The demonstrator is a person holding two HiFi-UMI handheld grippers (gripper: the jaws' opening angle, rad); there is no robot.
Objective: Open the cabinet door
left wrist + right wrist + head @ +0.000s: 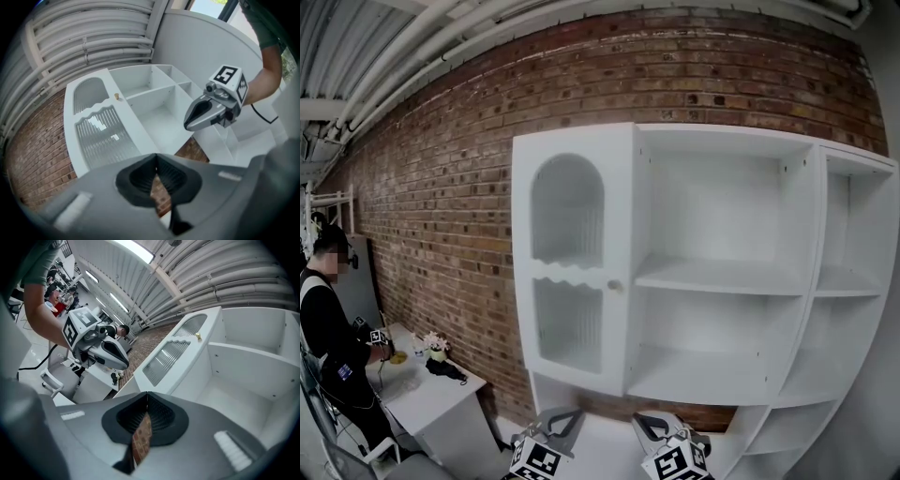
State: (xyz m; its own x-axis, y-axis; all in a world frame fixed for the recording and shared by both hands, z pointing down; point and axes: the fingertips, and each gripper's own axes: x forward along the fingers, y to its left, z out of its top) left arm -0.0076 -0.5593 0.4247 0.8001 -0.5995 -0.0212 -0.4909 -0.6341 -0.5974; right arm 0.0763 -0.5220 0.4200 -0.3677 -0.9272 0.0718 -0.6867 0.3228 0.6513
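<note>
My left claw (565, 415) and my right claw (647, 421) sit low at the bottom edge of the head view, side by side and pointing level toward the white cabinet (811, 281) that stands against the brick wall (441, 178). Both claws are closed with nothing between the jaws: in each gripper view the two pads meet at the tip, and only a sliver of brick shows through the slit below it. The cabinet door (622, 187) is on the cabinet's left side and lies shut, flush with the frame. It has an arched ribbed pane above and a second ribbed pane below a wavy rail. Its small round knob (615, 286) sits on the door's right edge, about halfway up, well above and apart from both claws. To the right of the door the open shelves (717, 278) hold nothing I can see. Far off at the left, a person (333, 328) stands at a white table (441, 398).
</note>
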